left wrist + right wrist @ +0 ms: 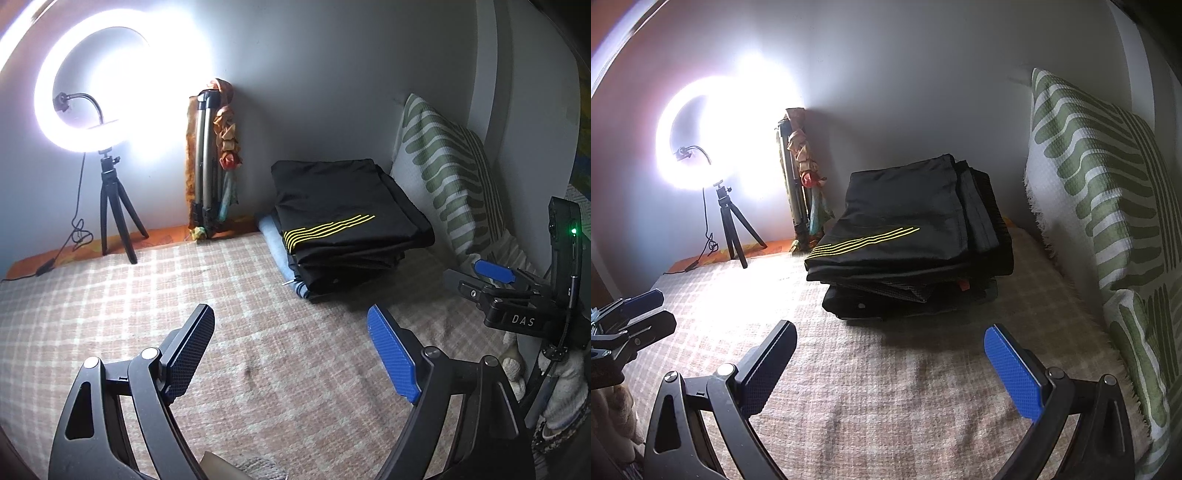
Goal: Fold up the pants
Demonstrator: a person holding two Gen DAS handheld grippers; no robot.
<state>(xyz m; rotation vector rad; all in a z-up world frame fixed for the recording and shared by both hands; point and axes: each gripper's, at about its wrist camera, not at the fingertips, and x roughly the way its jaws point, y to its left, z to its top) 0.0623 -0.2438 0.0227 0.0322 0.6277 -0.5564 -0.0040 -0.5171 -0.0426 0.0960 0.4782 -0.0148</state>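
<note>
Left wrist view: black pants (351,229) sit folded on the stack by the wall, both grippers (291,354) (890,365) wide open and empty over the checked blanket (258,302). Fold looks done; next probably means fetching another pair.

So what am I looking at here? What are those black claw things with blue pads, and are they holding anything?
There is no robot here: a person holds a two-finger tool in each hand, and each tool carries a wide-angle camera looking forward along its fingers. One picture is from the left gripper, the other from the right gripper, which is why the room bends at the edges. Both stand open and hold nothing.

In front lies a checked blanket with a stack of folded dark pants; the top pair has yellow stripes. A green patterned pillow leans on the wall to the right, and a bright ring light on a small tripod stands to the left. In the left view, the right gripper also shows at the right edge.
</note>
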